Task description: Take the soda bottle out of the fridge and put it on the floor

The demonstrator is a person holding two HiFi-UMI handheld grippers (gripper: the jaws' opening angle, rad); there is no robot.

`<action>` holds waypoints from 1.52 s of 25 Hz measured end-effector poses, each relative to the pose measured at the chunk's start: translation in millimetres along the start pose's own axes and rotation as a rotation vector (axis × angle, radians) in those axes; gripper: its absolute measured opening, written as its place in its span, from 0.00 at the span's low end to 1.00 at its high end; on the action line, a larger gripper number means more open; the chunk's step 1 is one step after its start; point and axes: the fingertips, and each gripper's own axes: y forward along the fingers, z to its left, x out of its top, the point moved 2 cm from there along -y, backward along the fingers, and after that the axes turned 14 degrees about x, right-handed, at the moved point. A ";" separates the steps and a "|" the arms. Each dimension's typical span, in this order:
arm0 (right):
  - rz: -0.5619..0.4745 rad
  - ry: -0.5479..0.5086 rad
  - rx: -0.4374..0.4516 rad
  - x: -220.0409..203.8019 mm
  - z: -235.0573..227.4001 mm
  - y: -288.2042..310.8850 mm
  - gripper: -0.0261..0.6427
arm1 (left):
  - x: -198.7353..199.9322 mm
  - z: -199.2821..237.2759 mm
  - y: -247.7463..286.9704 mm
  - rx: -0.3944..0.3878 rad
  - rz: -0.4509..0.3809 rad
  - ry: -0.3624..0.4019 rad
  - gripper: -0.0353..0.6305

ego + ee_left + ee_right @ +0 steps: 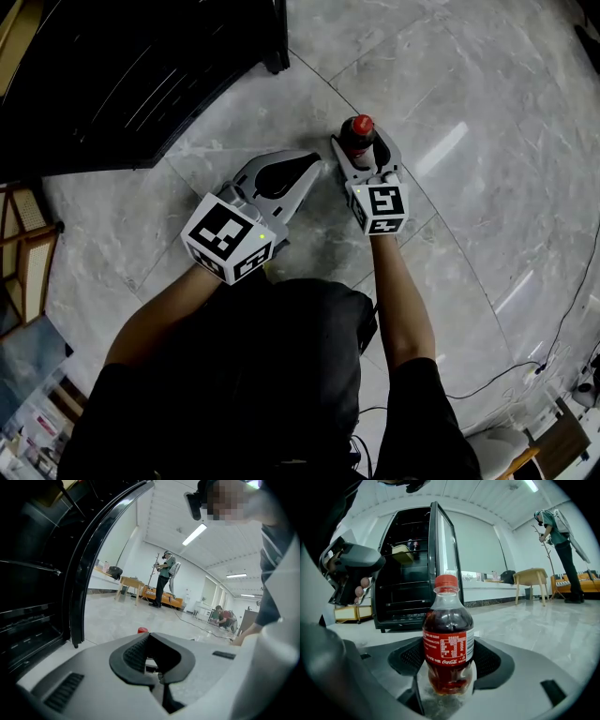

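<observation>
Over the floor [469,94], my right gripper [361,150], jaws clamped on the soda bottle [448,639], could topple it if I release while tilted; left gripper [309,167] jaws together, empty.

Head view: soda bottle [357,125] body hidden inside right gripper [360,142], only red cap shows. Fridge [122,75] cut off top and left. Label [448,648] small print unreadable.

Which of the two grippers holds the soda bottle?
The right gripper: the red-capped soda bottle stands upright between its jaws. The left gripper has its jaws together, with nothing between them.
</observation>
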 end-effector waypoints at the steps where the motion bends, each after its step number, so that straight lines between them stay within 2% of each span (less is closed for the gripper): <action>1: -0.002 0.004 -0.001 -2.7 -0.9 1.0 0.52 | -2.8 0.6 1.1 0.002 0.007 -0.002 0.06; 8: -0.003 0.006 -0.005 -17.0 -6.6 5.7 0.52 | -8.0 4.1 7.5 0.008 0.024 -0.004 0.06; 26: -0.008 0.037 -0.013 -22.7 -5.8 -3.4 0.52 | -10.1 -2.7 9.2 -0.001 0.039 -0.013 0.06; 34: 0.025 0.019 0.003 -21.1 2.9 -1.9 0.52 | -11.4 -0.5 8.4 0.009 0.040 -0.027 0.06; 38: 0.003 -0.016 0.011 -7.3 6.5 -5.1 0.56 | -7.7 -5.1 9.0 -0.003 0.032 -0.023 0.06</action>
